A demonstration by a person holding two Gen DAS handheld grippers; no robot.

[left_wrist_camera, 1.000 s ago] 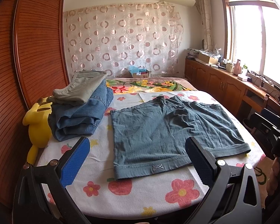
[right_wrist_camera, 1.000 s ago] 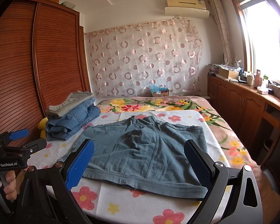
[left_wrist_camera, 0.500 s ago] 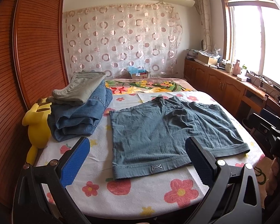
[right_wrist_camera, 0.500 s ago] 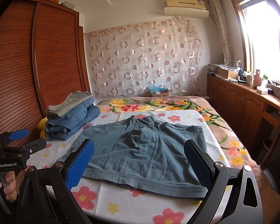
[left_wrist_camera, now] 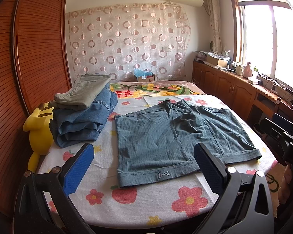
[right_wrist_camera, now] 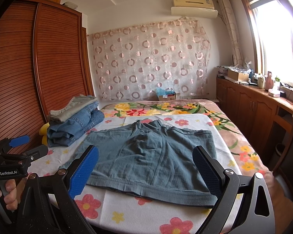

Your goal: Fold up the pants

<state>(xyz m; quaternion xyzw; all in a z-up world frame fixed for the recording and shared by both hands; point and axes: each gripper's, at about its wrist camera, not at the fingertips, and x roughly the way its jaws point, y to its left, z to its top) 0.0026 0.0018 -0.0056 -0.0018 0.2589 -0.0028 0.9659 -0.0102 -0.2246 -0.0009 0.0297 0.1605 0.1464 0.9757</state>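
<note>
A pair of blue-grey shorts (left_wrist_camera: 171,136) lies flat and spread out on the flowered bed sheet (left_wrist_camera: 152,197); it also shows in the right wrist view (right_wrist_camera: 152,156). My left gripper (left_wrist_camera: 144,167) is open and empty, held above the near hem of the shorts at the bed's near edge. My right gripper (right_wrist_camera: 144,169) is open and empty, held above the near right leg hem. Neither touches the cloth.
A stack of folded jeans and khaki pants (left_wrist_camera: 84,113) lies on the bed's left side, with a yellow plush toy (left_wrist_camera: 39,128) beside it. A wooden wardrobe (left_wrist_camera: 19,68) stands at left. Wooden cabinets (left_wrist_camera: 234,91) run along the right under the window.
Both grippers have stayed nearly still; the left view has shifted very slightly. The shorts have not moved.
</note>
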